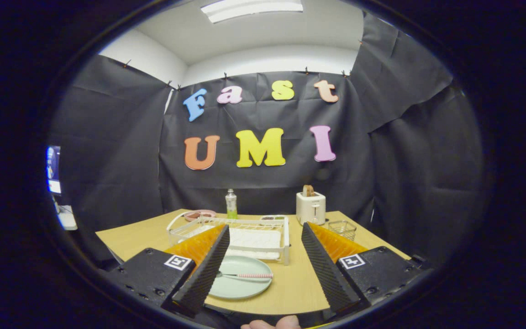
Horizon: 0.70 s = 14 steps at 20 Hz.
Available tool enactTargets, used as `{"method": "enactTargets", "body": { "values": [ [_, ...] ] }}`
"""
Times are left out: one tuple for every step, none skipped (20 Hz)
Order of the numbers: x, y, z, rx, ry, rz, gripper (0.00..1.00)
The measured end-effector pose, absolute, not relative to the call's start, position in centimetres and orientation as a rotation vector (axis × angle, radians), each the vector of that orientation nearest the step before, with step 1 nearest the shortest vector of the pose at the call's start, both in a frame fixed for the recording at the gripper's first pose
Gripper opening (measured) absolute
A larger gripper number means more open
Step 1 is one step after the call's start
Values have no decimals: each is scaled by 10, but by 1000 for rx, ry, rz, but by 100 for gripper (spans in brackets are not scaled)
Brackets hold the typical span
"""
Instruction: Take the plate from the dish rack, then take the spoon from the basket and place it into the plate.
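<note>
My fingers (208, 269) stand spread wide apart with nothing between their ribbed black pads, and the gripper (263, 265) hangs above the near edge of the wooden table (299, 283). I see the pale green plate (240, 276) lying flat on the table just ahead of the fingers, between them but nearer the left one, whose tip covers the plate's left rim. The spoon (244, 275) lies across the plate, its bowl toward the left finger and its red-and-white patterned handle pointing toward the right finger. Neither finger touches plate or spoon as far as I can tell.

Just beyond the plate stands the white dish rack (263, 235), a wire frame over a white tray, its near corner post close to the plate's far rim. Beyond the right finger sits a small wire basket (342, 228); I cannot make out anything inside it. Behind the basket a white toaster (311, 208) stands with a slice of bread poking out of its top. A clear bottle (231, 204) with green liquid stands behind the rack, and a pinkish dish (200, 214) lies to its left near the table's far edge. A fingertip (270, 324) of the person's hand shows at the very bottom, beneath the gripper.
</note>
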<state>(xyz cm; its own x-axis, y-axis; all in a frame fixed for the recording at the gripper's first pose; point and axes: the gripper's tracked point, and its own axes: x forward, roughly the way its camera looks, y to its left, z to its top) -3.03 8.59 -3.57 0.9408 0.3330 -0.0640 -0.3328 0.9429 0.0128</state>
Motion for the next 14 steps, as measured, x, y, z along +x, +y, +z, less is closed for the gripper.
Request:
{"method": "enactTargets", "body": {
  "values": [
    [-35, 85, -39, 0, 68, 349, 100],
    [-37, 85, -42, -16, 83, 349, 100],
    [-42, 87, -40, -32, 83, 362, 100],
    [-49, 89, -37, -53, 74, 374, 100],
    [-55, 86, -34, -64, 60, 376, 100],
    [-59, 85, -34, -64, 56, 378, 100],
    [-62, 85, -36, -64, 56, 386, 100],
    [-64, 84, -39, -73, 61, 386, 100],
    [-64, 83, -41, -78, 70, 384, 100],
    [-64, 83, -43, -76, 79, 386, 100],
    [-65, 84, -44, -72, 86, 387, 100],
    [-64, 84, -45, -66, 89, 390, 100],
    [-63, 84, -45, -62, 93, 391, 100],
    [-60, 83, -49, -59, 104, 385, 100]
  ]
}}
